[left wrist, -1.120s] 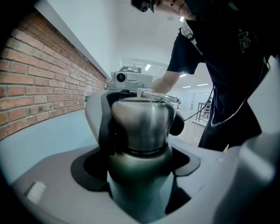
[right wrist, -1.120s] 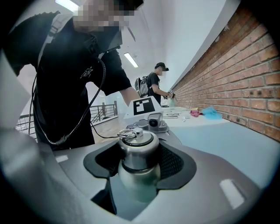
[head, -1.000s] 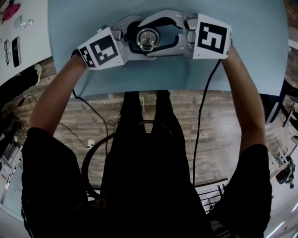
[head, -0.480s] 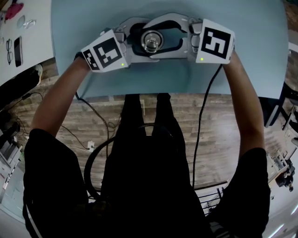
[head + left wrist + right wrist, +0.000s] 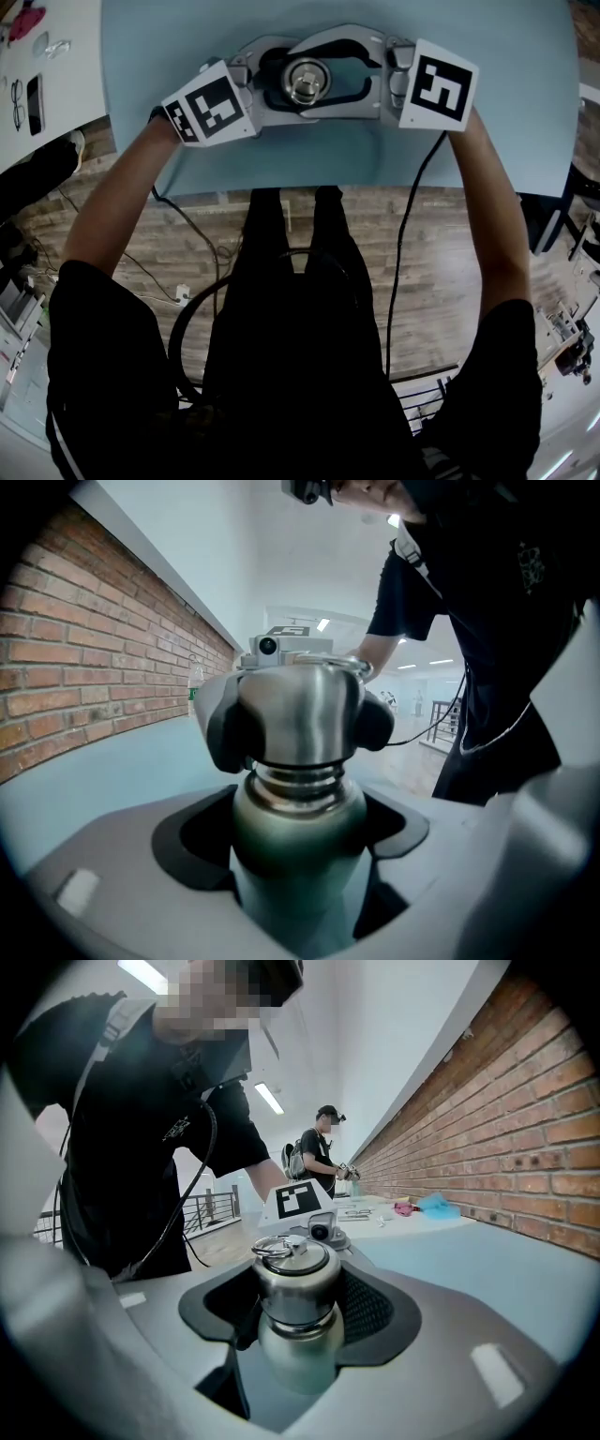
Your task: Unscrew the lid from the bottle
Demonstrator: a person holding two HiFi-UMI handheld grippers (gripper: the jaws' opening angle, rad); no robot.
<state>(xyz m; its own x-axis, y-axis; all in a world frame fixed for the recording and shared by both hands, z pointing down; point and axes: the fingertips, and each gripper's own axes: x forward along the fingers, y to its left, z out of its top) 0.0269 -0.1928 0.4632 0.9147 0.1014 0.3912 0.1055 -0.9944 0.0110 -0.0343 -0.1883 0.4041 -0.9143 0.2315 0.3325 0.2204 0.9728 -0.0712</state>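
Two grippers meet from opposite sides on one brushed stainless-steel bottle [image 5: 298,1358], which stands upright on the pale blue table [image 5: 394,150] straight ahead of you, between your outstretched arms. Your left gripper [image 5: 300,827] comes in low from the left. Its jaws reach round the bottle's body below the shoulder and have just been closing, with the body between them. The dark pads now lie against the metal on both sides, so that grip is a wide one set on the body. Your right gripper [image 5: 302,1302] comes in from the right and sits higher, overlapping the left one in the head view. Its jaws stand fairly wide too, and their black pads [image 5: 225,731] clasp the round steel lid [image 5: 292,1274] on either side. The lid is on top of the bottle, its wire ring [image 5: 274,1246] lying tilted on the crown. Just under the lid's rim, a band of bare screw thread [image 5: 298,778] shows on the neck, between the two pairs of jaws.
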